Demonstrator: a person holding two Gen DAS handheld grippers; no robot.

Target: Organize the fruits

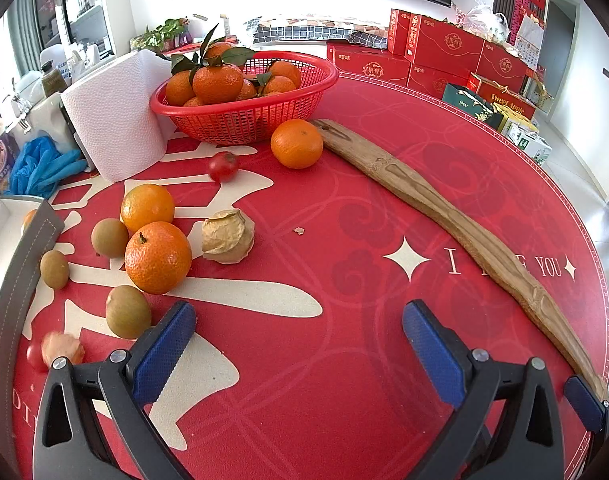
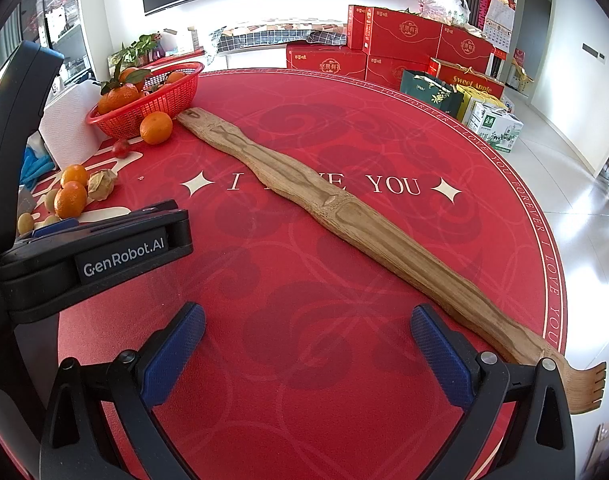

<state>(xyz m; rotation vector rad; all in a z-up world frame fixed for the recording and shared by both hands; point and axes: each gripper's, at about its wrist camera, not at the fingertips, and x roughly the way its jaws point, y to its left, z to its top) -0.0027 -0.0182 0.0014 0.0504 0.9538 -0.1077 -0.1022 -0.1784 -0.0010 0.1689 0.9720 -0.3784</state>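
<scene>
Left wrist view: left gripper (image 1: 300, 336) sits at lower centre of frame, low over the red tablecloth (image 1: 344, 360), blue pads spread wide, nothing between them.
Right wrist view: right gripper (image 2: 308, 340) at lower centre, pads likewise wide apart and bare; left gripper's black body fills the left edge of frame.
Fruit cluster: two loose oranges (image 1: 157, 258) at centre left of the left view, with three small brownish-green fruits (image 1: 127, 317) just beside them and a papery husked fruit (image 1: 228, 236) to their right.
Basket: red basket (image 1: 244, 100), upper centre-left, piled with leafy oranges; one orange (image 1: 297, 144) rests just outside its rim, a small red fruit (image 1: 223, 166) nearby.
Wooden strip: long wooden piece (image 2: 344, 216) runs diagonally across the cloth.
Hard to make out: blurred pinkish item (image 1: 60, 348) at lower left; grey box (image 1: 24, 248) cut off by frame edge.
View difference: comb-like end of the strip shows only in the right view; paper towel roll (image 1: 116, 116) is clear only in the left.
</scene>
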